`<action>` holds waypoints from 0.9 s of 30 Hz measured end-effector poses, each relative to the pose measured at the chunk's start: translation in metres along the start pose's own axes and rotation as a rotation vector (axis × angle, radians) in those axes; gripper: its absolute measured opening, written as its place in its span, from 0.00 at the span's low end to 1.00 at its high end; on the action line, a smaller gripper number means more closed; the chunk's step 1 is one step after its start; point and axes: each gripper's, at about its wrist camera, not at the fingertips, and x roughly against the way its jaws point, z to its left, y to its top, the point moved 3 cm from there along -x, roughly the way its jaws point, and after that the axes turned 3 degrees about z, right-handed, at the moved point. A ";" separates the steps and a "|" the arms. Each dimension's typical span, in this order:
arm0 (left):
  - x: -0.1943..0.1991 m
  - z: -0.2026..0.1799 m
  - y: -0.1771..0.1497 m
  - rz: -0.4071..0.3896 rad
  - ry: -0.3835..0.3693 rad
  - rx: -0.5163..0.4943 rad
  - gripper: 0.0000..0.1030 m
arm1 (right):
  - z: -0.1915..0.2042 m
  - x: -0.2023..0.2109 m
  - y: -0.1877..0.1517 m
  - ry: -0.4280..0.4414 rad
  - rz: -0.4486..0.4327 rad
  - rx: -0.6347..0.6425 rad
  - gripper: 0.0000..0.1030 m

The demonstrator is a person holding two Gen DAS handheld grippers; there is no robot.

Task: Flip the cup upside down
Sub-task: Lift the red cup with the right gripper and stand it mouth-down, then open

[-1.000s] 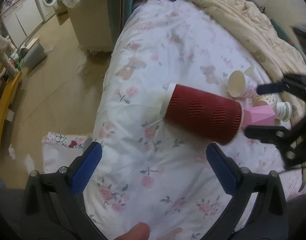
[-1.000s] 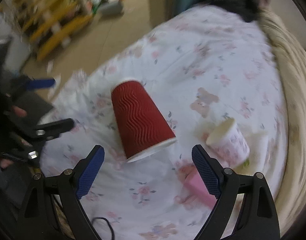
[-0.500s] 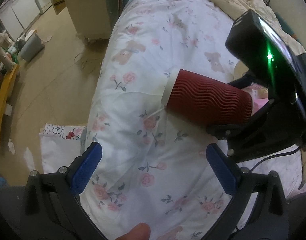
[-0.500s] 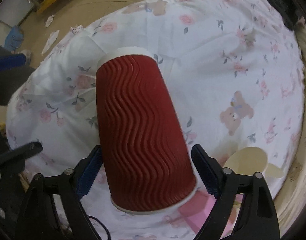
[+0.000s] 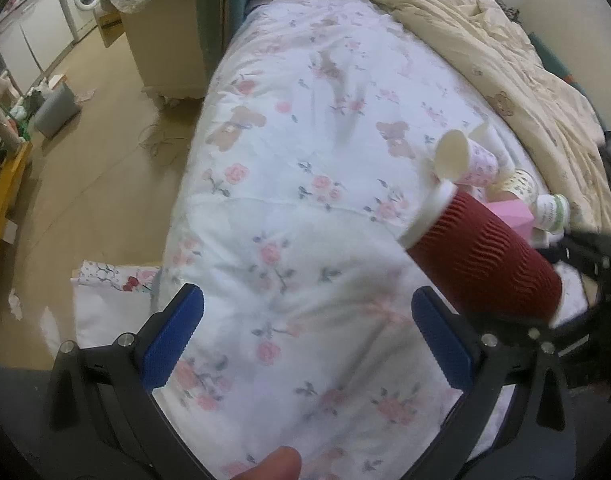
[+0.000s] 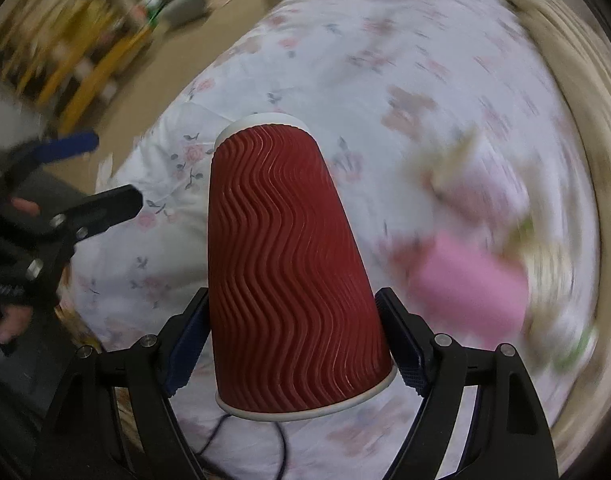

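Since a second ago our right gripper (image 6: 293, 344) has clamped the red cup (image 6: 281, 264) near its rim and lifted it; light, crushable, so we squeeze gently; left gripper (image 5: 309, 344) gapes empty.

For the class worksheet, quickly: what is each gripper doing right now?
Left gripper: open, holding nothing.
Right gripper: shut on the red ribbed paper cup.

A bed (image 5: 313, 128) is covered by a white floral quilt (image 5: 305, 264), with a beige blanket (image 5: 485, 52) bunched along its far edge. Near that edge, a small patterned paper cup (image 5: 471, 160) is seen on its side beside a pink box (image 5: 509, 216) and further small cups (image 5: 549, 212).
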 end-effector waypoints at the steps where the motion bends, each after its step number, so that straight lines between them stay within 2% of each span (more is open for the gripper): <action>1: 0.001 -0.004 -0.002 0.001 -0.012 -0.002 1.00 | -0.005 0.005 -0.016 0.009 -0.019 -0.061 0.80; 6: 0.012 -0.028 -0.009 -0.021 -0.046 -0.041 1.00 | -0.010 0.010 -0.069 0.038 -0.103 -0.305 0.80; 10: 0.016 -0.044 -0.012 -0.033 -0.051 -0.060 1.00 | -0.006 -0.005 -0.107 0.072 -0.156 -0.531 0.80; 15: 0.015 -0.054 -0.017 -0.046 -0.036 -0.094 1.00 | 0.006 -0.028 -0.122 0.101 -0.213 -0.753 0.81; 16: 0.014 -0.053 -0.017 -0.043 -0.033 -0.094 1.00 | 0.007 -0.031 -0.124 0.082 -0.224 -0.785 0.81; 18: 0.013 -0.048 -0.019 -0.043 -0.024 -0.085 1.00 | 0.010 -0.037 -0.121 0.051 -0.229 -0.798 0.81; 21: 0.010 -0.042 -0.021 -0.034 -0.015 -0.073 1.00 | 0.013 -0.053 -0.120 0.078 -0.202 -0.838 0.82; 25: 0.009 -0.041 -0.023 -0.028 -0.017 -0.069 1.00 | 0.016 -0.059 -0.114 0.074 -0.196 -0.822 0.84; 27: 0.010 -0.042 -0.022 -0.033 -0.020 -0.071 1.00 | 0.017 -0.061 -0.114 0.085 -0.181 -0.804 0.92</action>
